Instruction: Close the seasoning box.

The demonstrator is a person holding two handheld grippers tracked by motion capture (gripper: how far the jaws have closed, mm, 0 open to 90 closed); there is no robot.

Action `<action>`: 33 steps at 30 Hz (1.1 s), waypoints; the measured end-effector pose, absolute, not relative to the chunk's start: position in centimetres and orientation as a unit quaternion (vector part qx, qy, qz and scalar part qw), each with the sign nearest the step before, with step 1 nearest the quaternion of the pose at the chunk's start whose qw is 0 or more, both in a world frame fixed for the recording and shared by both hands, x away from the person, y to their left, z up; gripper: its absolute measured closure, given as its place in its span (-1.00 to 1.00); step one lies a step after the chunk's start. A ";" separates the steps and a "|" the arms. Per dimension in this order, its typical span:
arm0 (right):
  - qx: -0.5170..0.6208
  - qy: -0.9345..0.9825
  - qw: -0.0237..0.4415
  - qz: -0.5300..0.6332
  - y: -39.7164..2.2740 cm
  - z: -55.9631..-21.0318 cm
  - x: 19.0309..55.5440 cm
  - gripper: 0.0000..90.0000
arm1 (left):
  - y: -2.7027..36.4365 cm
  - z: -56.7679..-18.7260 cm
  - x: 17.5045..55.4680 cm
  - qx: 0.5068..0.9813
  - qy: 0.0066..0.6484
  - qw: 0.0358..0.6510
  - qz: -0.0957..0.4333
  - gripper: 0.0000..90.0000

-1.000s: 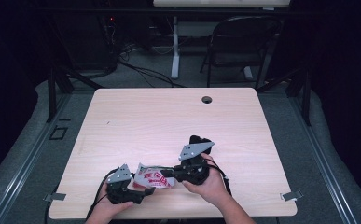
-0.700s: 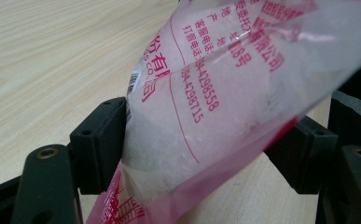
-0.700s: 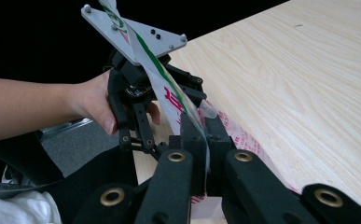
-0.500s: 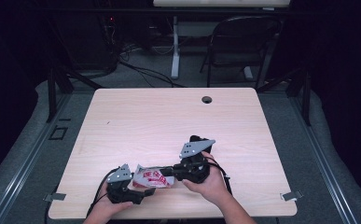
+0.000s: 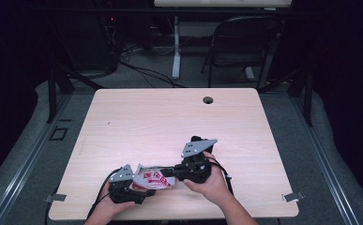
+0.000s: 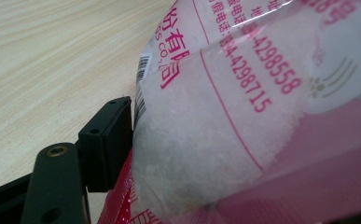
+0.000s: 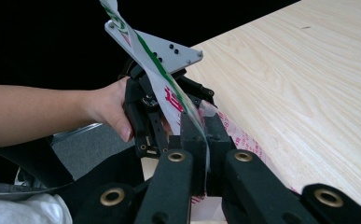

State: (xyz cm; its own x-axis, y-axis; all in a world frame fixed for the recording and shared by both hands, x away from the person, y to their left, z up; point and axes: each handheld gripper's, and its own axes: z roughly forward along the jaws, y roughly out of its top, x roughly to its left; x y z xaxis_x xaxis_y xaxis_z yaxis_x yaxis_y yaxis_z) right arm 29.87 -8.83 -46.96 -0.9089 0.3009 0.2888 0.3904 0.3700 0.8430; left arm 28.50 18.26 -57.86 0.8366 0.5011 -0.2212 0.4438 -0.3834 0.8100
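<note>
Nothing moved since earlier — right tool [image 5: 170,171] clamped on bag [image 5: 152,178] edge, left tool [image 5: 139,190] gripping bag too.

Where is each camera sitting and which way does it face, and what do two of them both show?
High view: above the person's side, looking forward and down on the light wooden table; both hands, left gripper and right gripper at the near edge.
Left gripper view: on the left gripper, facing the clear plastic bag with red print; one black jaw shows.
Right gripper view: on the right gripper, facing the person's left hand; jaws pinch the bag's edge.
Shared: all three show the bag and the table.
</note>
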 end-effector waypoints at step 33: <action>-0.225 -0.825 0.016 -0.518 -9.0 -47.2 30.1 1.00 | 17.8 -57.7 27.9 0.838 0.311 0.439 0.090 0.35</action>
State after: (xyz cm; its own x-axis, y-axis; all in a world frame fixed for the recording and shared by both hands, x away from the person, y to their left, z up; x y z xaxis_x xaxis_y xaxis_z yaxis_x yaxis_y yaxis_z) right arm 30.14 -9.01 -47.21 -0.8987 0.3545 0.2583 0.3868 0.3630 0.8477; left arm 27.93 17.81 -57.72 0.7901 0.6006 -0.1226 0.4428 -0.4210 0.7916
